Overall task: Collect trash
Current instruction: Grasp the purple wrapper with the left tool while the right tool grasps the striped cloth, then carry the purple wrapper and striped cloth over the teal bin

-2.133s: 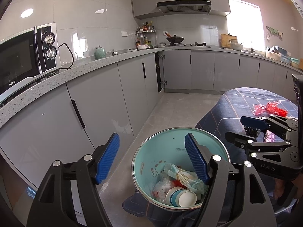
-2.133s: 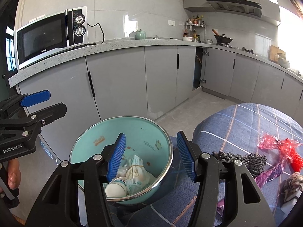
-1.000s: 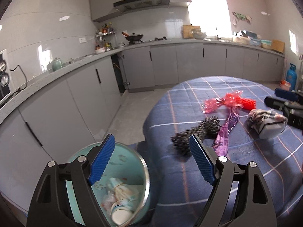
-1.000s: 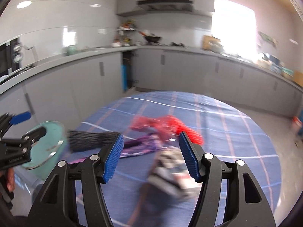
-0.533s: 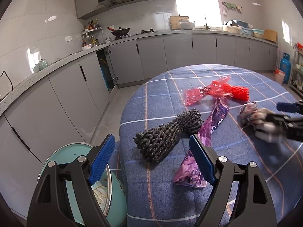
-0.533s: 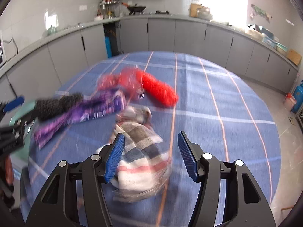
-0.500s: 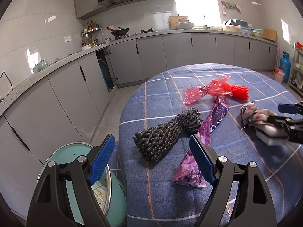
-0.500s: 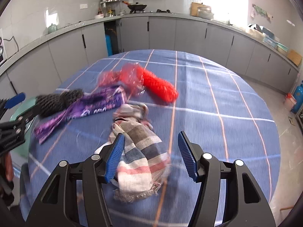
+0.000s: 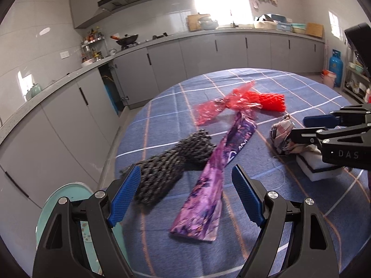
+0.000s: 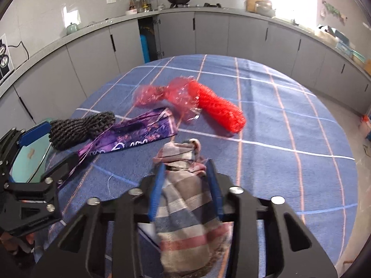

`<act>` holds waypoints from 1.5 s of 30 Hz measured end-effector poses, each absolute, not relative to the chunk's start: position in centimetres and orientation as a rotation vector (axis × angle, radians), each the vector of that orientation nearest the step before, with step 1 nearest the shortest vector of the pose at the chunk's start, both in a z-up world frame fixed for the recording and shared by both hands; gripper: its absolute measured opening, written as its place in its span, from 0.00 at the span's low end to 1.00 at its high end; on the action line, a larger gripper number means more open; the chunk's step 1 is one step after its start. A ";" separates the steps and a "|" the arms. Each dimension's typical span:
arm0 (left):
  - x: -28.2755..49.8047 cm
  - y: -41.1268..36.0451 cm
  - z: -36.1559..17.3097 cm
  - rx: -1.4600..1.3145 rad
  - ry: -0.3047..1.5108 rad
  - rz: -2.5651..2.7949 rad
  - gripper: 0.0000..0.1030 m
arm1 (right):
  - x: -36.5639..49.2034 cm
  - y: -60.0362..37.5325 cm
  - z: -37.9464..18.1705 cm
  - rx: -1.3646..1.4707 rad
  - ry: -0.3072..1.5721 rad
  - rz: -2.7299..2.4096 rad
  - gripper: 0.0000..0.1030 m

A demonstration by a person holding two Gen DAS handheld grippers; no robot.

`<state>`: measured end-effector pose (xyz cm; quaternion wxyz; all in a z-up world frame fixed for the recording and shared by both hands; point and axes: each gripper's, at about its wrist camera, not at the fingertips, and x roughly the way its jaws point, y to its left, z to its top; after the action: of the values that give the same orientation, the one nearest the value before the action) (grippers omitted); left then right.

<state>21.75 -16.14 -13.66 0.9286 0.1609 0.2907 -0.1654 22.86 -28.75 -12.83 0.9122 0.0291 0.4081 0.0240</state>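
Observation:
My right gripper (image 10: 185,173) points down at a striped cloth (image 10: 183,199) on the blue checked table (image 10: 278,115). Its jaws are closing, and both pads press the cloth's sides. A white block (image 9: 317,169) lies under the cloth (image 9: 283,136). My left gripper (image 9: 185,185) stands open above a black mesh bundle (image 9: 171,162) and a purple wrapper (image 9: 213,180), holding nothing. Red mesh and red plastic (image 9: 243,102) lie farther back. The teal bin (image 9: 46,213) stands off the table's edge, below my left gripper.
Grey cabinets (image 9: 197,53) and a counter run around the room behind the table. A blue gas cylinder (image 9: 335,67) stands on the floor at the far right. The table's round edge drops to the floor on the left, beside the bin.
My right gripper came down over the striped cloth and its jaws narrowed around it. My left gripper swung from above the bin to above the black mesh and purple wrapper.

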 end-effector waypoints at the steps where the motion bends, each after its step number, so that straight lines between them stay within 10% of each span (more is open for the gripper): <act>1: 22.0 -16.4 -13.8 0.332 0.602 -0.340 0.77 | 22.8 -28.6 -12.9 0.058 0.840 0.052 0.25; 5: 23.1 -17.2 -14.6 0.324 0.655 -0.380 0.68 | 22.6 -28.0 -13.0 0.047 0.836 0.066 0.12; 9: 23.5 -18.2 -15.9 0.341 0.716 -0.436 0.27 | 22.3 -27.9 -13.0 0.060 0.817 0.073 0.07; 12: 23.5 -18.4 -16.3 0.353 0.715 -0.427 0.18 | 21.4 -28.2 -12.1 0.078 0.761 0.070 0.06; 45: 16.7 -7.9 -7.0 0.255 0.513 -0.276 0.16 | 18.3 -24.9 -3.7 0.091 0.443 0.149 0.06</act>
<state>16.71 -7.90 -6.96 0.9499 0.1252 0.2521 -0.1357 18.29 -24.93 -3.67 0.9718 0.0450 0.2193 0.0740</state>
